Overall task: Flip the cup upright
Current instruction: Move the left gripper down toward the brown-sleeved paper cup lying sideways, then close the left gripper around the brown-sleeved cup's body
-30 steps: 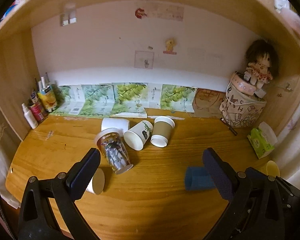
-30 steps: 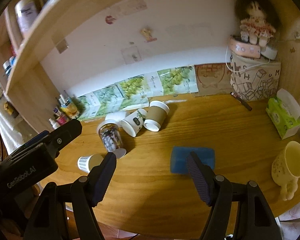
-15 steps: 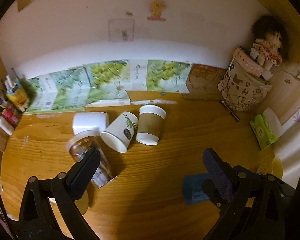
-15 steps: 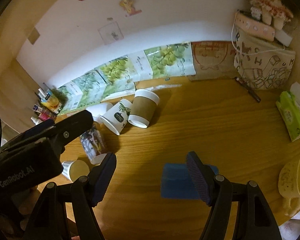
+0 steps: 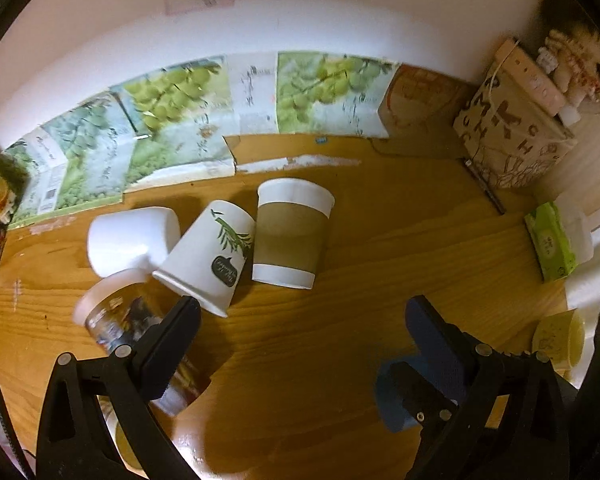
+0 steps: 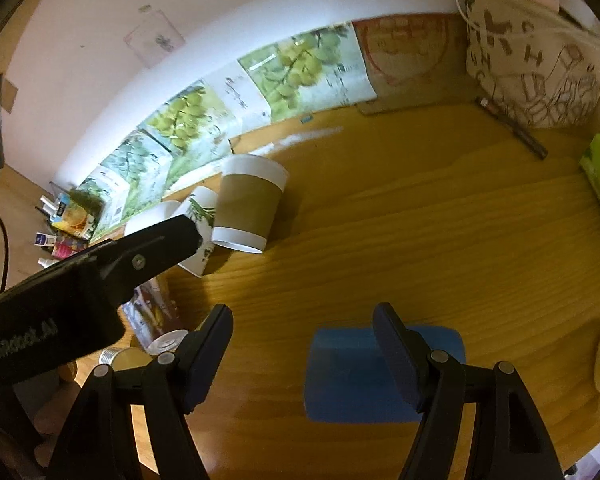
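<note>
Both grippers have moved closer to the cups since a second ago, which now loom larger. The left gripper has its fingers spread wide, gripping nothing; the right gripper is likewise spread and empty. The sleeve cup lies on its side on the tabletop. Touching its left side is the leaf cup, and further left a white cup. "GenRobot.AI" is printed on the left gripper's body in the right wrist view.

The left claw is wide open and holds nothing, and the right claw is wide open and empty too
</note>
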Demonstrator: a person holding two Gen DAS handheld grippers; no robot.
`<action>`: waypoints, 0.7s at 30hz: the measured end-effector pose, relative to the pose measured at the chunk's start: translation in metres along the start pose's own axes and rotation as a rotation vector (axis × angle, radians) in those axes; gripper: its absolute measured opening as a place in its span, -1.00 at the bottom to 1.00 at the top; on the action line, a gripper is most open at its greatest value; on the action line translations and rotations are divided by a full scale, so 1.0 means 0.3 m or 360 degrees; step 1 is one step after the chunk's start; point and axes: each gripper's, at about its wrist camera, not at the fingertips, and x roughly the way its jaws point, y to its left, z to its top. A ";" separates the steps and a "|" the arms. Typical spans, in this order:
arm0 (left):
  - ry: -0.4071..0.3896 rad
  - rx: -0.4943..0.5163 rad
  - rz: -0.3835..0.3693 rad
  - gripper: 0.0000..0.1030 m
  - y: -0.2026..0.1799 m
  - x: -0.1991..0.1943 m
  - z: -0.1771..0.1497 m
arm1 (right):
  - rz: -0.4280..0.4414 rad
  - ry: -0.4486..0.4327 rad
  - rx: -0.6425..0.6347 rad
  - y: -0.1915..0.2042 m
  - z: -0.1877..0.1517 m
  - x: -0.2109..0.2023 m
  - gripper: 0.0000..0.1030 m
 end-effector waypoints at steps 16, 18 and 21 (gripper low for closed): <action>0.0292 -0.0116 0.0045 0.96 0.002 0.258 0.078 | -0.0072 0.0010 0.0096 -0.057 0.016 0.089 0.43; 0.0300 -0.0120 0.0052 0.96 -0.001 0.271 0.086 | -0.0076 0.0009 0.0100 -0.065 0.016 0.094 0.43; 0.0335 -0.0106 0.0070 0.93 -0.010 0.298 0.096 | -0.0071 0.0009 0.0093 -0.071 0.015 0.103 0.43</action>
